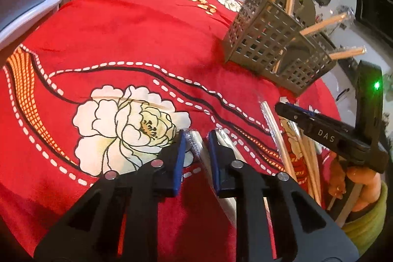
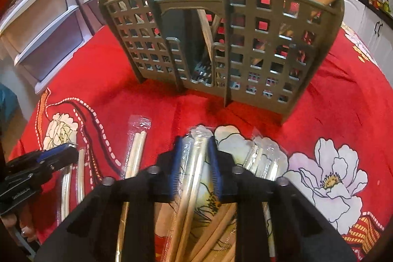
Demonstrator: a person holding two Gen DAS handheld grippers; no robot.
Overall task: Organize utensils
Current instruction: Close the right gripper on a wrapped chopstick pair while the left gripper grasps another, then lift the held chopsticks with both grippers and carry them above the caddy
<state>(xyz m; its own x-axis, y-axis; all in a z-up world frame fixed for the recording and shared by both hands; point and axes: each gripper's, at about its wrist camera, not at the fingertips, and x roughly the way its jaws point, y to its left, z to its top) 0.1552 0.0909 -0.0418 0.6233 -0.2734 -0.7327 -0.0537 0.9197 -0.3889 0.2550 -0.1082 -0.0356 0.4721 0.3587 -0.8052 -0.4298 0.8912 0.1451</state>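
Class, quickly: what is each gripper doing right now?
Left gripper: shut on a clear-wrapped pair of pale wooden chopsticks.
Right gripper: shut on another clear-wrapped pair of pale wooden chopsticks.

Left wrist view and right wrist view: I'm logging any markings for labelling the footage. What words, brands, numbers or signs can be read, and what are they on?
"DAS": white letters on the black finger of the right gripper, seen in the left wrist view.
Small embossed marking on the body of the left gripper, in the right wrist view: too small and blurred to read.
Grey utensil caddy, red floral cloth and wrapped chopsticks: no readable text.
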